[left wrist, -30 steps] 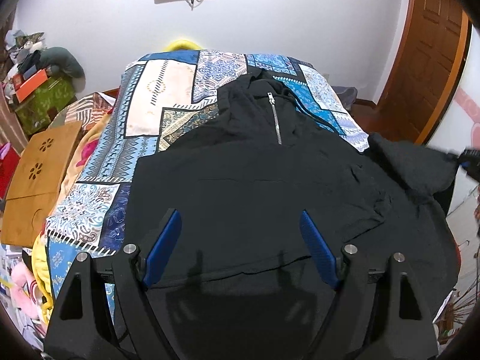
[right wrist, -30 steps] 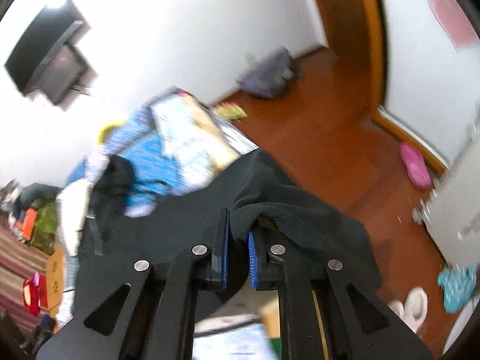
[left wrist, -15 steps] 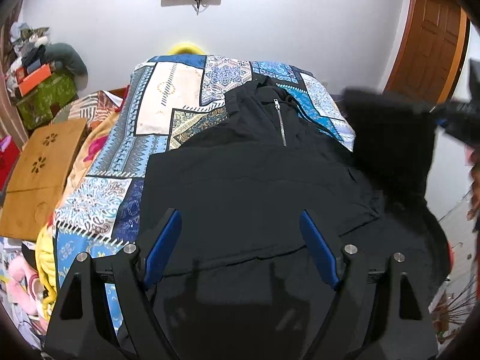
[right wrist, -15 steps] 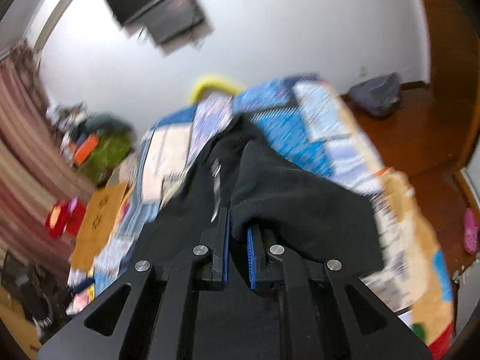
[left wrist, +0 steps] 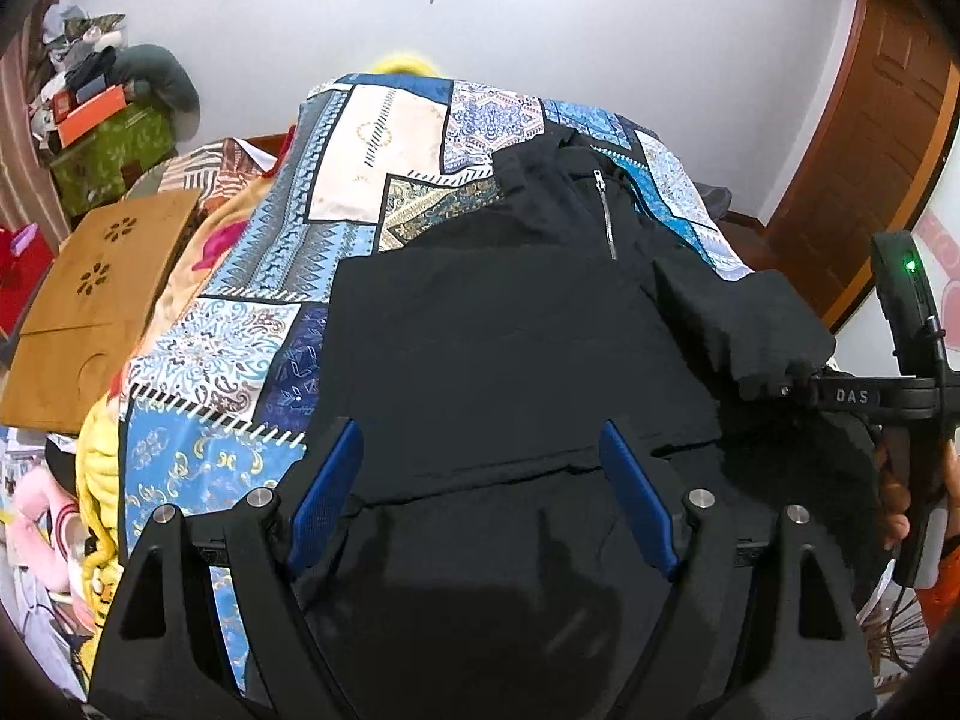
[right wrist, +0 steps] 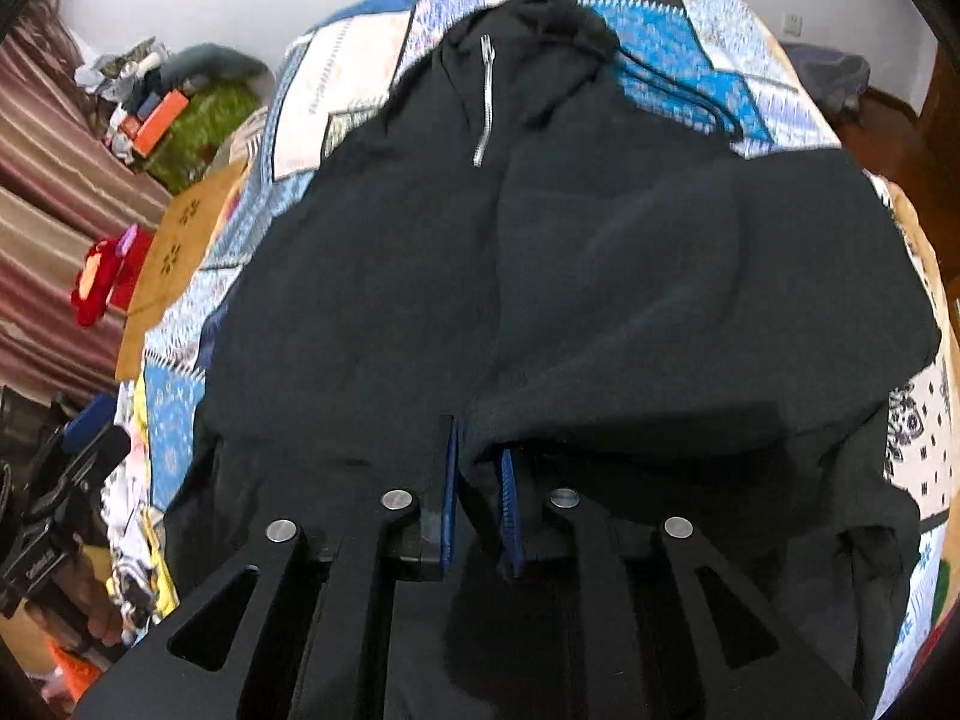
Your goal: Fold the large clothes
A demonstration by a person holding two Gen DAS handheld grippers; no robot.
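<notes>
Black hoodie (left wrist: 510, 348) lies flat, right sleeve (right wrist: 690, 276) folded across its front.

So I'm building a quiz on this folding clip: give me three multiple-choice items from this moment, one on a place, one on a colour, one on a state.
1. Where does the black garment lie?
A. on the patterned bedspread
B. on the wooden floor
C. on a hanger on the door

2. What colour are the pads on the left gripper?
A. red
B. blue
C. white

3. How does the right gripper stand?
A. wide open above the cloth
B. shut on a fold of the black garment
C. shut on the zipper

Answers: 1 A, the blue patchwork bedspread shows around the garment on the far side and to the left. 2 B, both pads are blue. 3 B, dark cloth is bunched between its nearly closed pads, while the zipper lies far off near the collar.
</notes>
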